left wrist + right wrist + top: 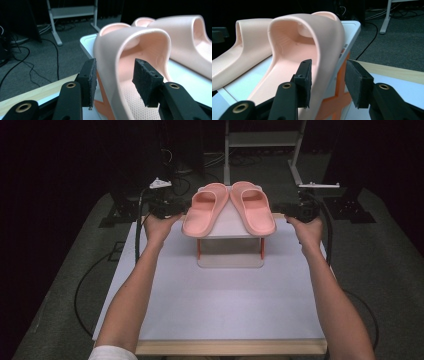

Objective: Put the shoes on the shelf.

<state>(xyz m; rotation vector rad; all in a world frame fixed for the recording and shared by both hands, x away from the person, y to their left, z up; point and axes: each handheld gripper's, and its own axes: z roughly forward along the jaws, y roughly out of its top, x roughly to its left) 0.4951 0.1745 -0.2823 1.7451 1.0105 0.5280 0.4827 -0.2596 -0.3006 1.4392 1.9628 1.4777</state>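
Nearest the viewer, two forearms reach over the white table (pixel 225 305). The left hand (pixel 159 227) carries the left gripper (pixel 167 210); the right hand (pixel 306 231) carries the right gripper (pixel 295 211). Each gripper stands at the outer side of a pink slipper. In the left gripper view, released jaws straddle the outer strap wall of the left slipper (pixel 130 62), pads clear of it. In the right gripper view, released jaws likewise straddle the outer strap wall of the right slipper (pixel 312 47) without pressing. Both slippers lie side by side, toes toward the person, on a small white rack (pixel 231 222) with orange legs. Beyond, a metal frame (pixel 262 140) stands on grey floor.
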